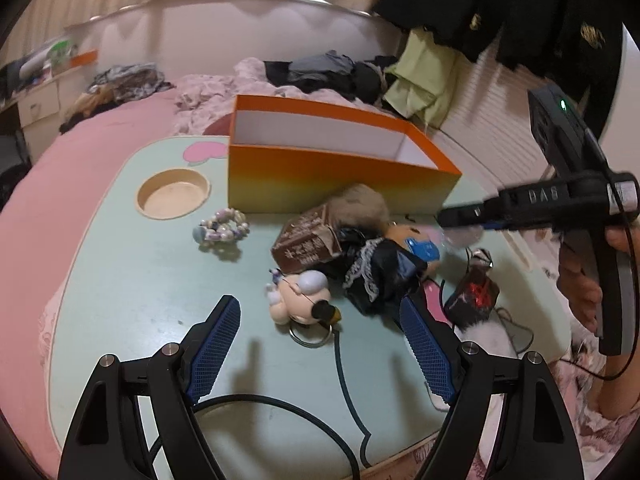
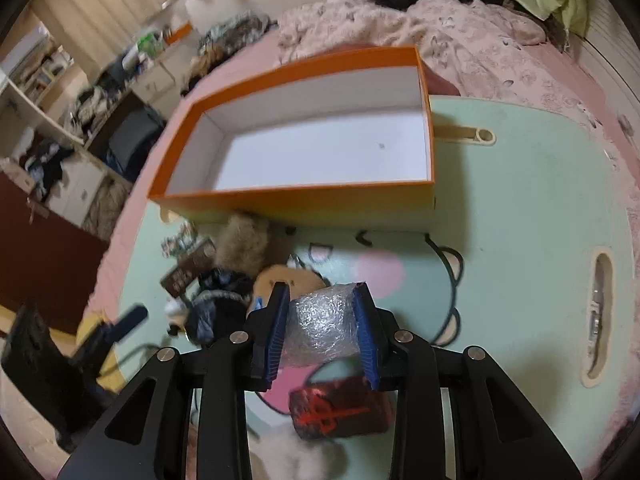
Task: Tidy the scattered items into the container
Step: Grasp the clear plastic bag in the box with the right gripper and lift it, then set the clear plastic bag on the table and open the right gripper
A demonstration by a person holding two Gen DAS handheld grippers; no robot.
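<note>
Orange box (image 2: 304, 196) is my landmark, open-topped and bare inside, so anything can drop straight in. My right gripper (image 2: 324, 326) is clamped on a bubble-wrap bundle (image 2: 322, 326), carried short of the box's near wall. My left gripper (image 1: 320, 354) hangs wide apart, empty, pig keychain (image 1: 302, 298) just ahead, also short of the box.

We see our left gripper (image 1: 320, 344) gaping over a doll keychain (image 1: 298, 300) on the mint bench (image 1: 132, 288), the orange box (image 1: 320, 176) behind, our right gripper (image 1: 456, 216) beside it.
</note>
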